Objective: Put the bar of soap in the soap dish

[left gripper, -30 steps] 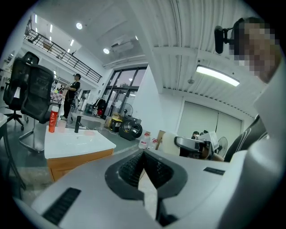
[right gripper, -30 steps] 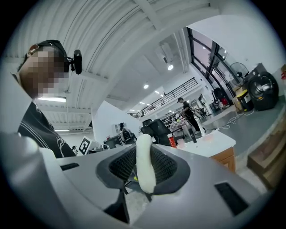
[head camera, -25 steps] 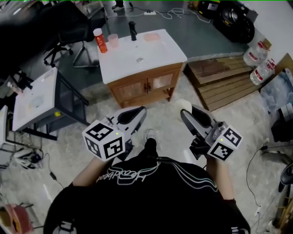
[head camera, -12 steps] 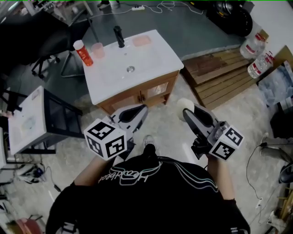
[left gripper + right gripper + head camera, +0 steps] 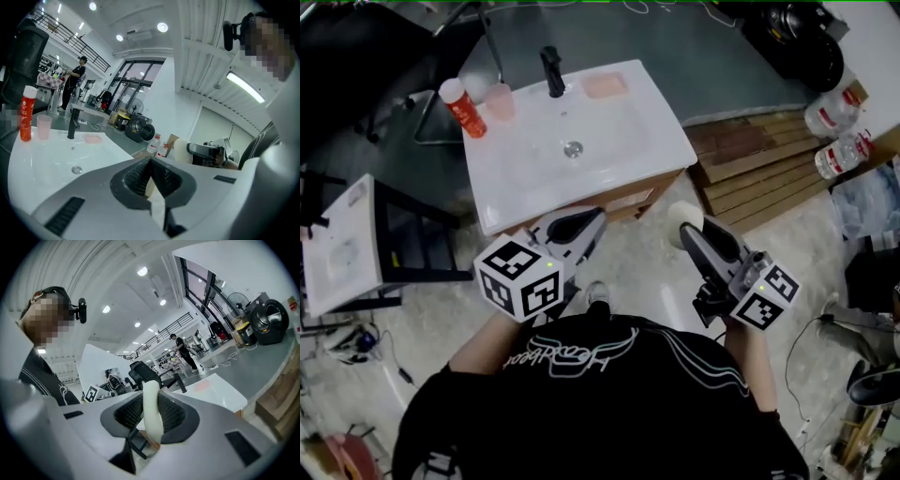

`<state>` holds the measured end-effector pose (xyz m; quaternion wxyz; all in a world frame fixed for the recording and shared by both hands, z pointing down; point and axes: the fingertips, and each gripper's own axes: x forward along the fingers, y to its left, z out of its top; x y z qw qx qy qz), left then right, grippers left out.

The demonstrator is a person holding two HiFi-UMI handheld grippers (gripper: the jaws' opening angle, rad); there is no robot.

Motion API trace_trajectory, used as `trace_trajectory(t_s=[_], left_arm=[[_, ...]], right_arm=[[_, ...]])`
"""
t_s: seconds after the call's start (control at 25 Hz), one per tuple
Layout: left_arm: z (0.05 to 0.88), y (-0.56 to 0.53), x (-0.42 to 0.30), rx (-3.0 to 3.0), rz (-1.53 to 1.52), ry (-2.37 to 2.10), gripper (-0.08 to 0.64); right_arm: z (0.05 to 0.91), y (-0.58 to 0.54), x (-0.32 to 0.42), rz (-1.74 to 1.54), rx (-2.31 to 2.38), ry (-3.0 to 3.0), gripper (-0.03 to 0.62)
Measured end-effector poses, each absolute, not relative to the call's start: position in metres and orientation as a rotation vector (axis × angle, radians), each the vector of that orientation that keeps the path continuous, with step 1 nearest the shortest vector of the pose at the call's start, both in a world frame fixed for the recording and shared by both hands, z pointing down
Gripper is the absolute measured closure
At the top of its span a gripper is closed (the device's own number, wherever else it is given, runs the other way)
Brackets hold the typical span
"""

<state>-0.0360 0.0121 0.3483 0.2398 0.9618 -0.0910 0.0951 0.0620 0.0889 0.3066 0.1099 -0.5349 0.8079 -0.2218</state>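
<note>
1. The right gripper (image 5: pixel 692 232) pinches the cream bar of soap (image 5: pixel 682 214) between its jaws, over the floor in front of the white sink (image 5: pixel 652 131).
2. The left gripper (image 5: pixel 586 223) has its jaws pressed together.
3. The pink soap dish (image 5: pixel 605 86) lies on the sink's back rim, just right of the black faucet (image 5: pixel 552 71), well apart from the soap.
4. A pink cup (image 5: pixel 499 98) and a red bottle (image 5: pixel 461 106) stand at the back left corner; whether the cup holds anything cannot be told.
</note>
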Motion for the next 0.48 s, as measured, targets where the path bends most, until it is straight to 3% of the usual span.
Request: trace_trajectory(t_s=[0.48], left_arm=[[0.370,-0.060,-0.014,2.621,0.283,-0.258,0.540]], right_arm=[[0.333,0.011,0.079,-0.693,-1.571,2.377,0.472]])
